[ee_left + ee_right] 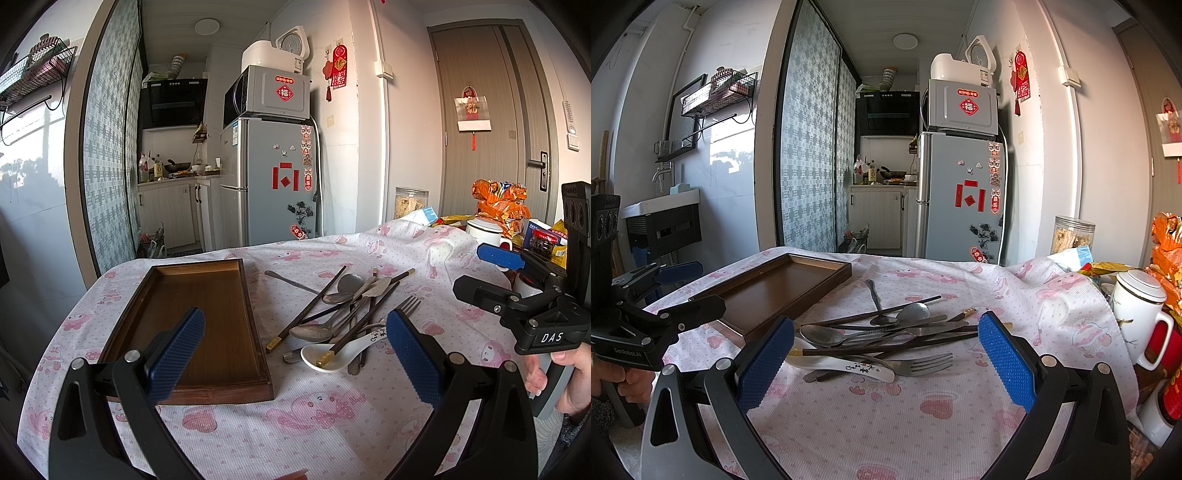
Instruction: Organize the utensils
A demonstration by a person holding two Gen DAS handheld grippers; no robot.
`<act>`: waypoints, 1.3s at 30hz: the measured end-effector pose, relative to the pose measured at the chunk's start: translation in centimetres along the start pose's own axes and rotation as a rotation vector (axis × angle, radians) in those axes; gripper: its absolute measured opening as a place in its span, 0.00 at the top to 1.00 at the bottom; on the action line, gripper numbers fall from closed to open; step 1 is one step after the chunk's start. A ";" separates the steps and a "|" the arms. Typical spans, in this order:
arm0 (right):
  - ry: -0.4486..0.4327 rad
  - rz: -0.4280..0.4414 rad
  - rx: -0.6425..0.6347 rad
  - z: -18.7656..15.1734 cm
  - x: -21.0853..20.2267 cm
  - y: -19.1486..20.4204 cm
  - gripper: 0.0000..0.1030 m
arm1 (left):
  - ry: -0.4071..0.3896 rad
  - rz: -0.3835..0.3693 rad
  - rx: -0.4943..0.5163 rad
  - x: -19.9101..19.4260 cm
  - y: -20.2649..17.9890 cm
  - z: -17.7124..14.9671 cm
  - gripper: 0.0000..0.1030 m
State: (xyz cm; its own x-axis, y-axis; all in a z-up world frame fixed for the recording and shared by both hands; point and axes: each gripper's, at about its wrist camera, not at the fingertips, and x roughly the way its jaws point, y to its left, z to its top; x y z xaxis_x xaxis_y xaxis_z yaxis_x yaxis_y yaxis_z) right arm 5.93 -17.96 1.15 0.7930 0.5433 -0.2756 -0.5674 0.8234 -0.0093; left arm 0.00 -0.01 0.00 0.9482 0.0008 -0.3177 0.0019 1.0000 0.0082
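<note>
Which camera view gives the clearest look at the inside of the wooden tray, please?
The left wrist view: it looks down into the wooden tray, showing its bare floor and all four walls. The right wrist view shows the tray farther off, at a shallow angle, its near corner hidden by a finger.

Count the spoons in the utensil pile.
4, possibly more hidden: a white ceramic spoon at the pile's near edge, a large metal spoon beside it, another metal spoon mid-pile, and a small spoon farthest back.

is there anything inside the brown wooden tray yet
No, the brown wooden tray holds nothing; the utensil pile lies beside it on the pink-patterned tablecloth.
</note>
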 end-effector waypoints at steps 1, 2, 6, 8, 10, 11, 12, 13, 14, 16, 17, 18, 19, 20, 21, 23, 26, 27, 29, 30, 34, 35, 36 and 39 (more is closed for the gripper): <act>0.000 0.000 0.000 0.0 0.0 0.0 0.03 | 0.000 0.000 0.000 0.0 0.0 0.0 0.03; 0.000 0.000 0.000 0.0 0.0 0.0 0.03 | 0.000 0.000 0.000 0.0 0.0 0.0 0.03; 0.000 0.000 0.000 0.0 0.0 0.0 0.03 | 0.000 0.000 0.000 0.0 0.0 0.0 0.03; 0.000 0.000 0.000 0.0 0.0 0.0 0.03 | 0.000 0.000 0.000 0.0 0.0 0.0 0.03; 0.000 0.000 0.000 0.0 0.0 0.0 0.03 | 0.000 0.000 0.000 0.0 0.0 0.0 0.03; 0.000 0.000 0.000 0.0 0.0 0.0 0.03 | 0.000 0.000 0.000 0.0 0.0 0.0 0.03; 0.000 0.000 0.000 0.0 0.0 0.0 0.03 | 0.000 0.001 0.000 0.0 0.0 0.0 0.03; 0.000 0.000 0.000 0.0 0.0 0.0 0.03 | 0.000 0.001 0.000 0.0 0.0 0.0 0.03; 0.000 0.000 0.000 0.0 0.0 0.0 0.03 | 0.000 0.000 0.000 0.0 0.0 0.0 0.03; 0.000 0.000 0.000 0.0 0.0 0.0 0.03 | 0.000 0.000 0.000 0.0 0.0 0.0 0.03; 0.000 0.000 0.000 0.0 0.0 0.0 0.03 | 0.000 0.000 0.000 0.0 0.0 0.0 0.03; 0.000 0.000 0.000 0.0 0.0 0.0 0.03 | 0.000 0.000 0.000 0.0 0.0 0.0 0.03; 0.000 0.000 0.000 -0.1 0.0 0.1 0.03 | 0.001 0.000 0.000 0.0 0.0 0.0 0.03; 0.000 0.000 0.000 -0.1 0.1 0.1 0.03 | 0.003 0.002 0.000 0.0 0.0 0.0 0.03; 0.000 0.000 0.000 -0.1 0.1 0.1 0.03 | 0.007 0.004 -0.001 0.1 0.0 0.0 0.03; 0.003 0.001 0.002 -0.2 0.2 0.1 0.03 | 0.021 -0.008 0.000 0.3 0.0 0.0 0.03; 0.045 0.026 0.030 -0.3 0.7 -0.4 0.03 | 0.090 -0.066 -0.003 1.8 0.3 0.4 0.03; 0.096 0.051 0.031 -0.2 1.3 -0.8 0.03 | 0.116 -0.078 -0.009 2.1 0.3 0.1 0.03; 0.163 0.038 0.012 -0.7 1.5 -1.5 0.03 | 0.153 -0.122 -0.012 2.5 0.2 0.0 0.03; 0.217 0.042 -0.001 -0.6 1.8 -1.8 0.03 | 0.181 -0.150 0.002 2.9 0.0 -0.2 0.03; 0.395 0.056 -0.088 -1.6 3.5 -1.8 0.08 | 0.310 -0.185 0.076 4.4 -1.1 -1.3 0.03; 0.436 0.069 -0.104 -2.0 4.0 -1.8 0.09 | 0.346 -0.196 0.091 4.8 -1.5 -1.7 0.03; 0.457 0.083 -0.103 -2.2 4.5 -2.0 0.12 | 0.375 -0.212 0.099 5.2 -1.7 -1.9 0.03; 0.511 0.123 -0.096 -2.4 5.5 -2.3 0.26 | 0.409 -0.254 0.139 5.8 -2.3 -2.4 0.03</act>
State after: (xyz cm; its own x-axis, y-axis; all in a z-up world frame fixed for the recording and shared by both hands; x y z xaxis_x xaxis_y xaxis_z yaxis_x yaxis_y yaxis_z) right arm 11.10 -17.28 -2.66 0.5239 0.4656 -0.7133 -0.6859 0.7271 -0.0291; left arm 4.73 -2.28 -4.13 0.7099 -0.2114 -0.6718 0.2853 0.9584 -0.0002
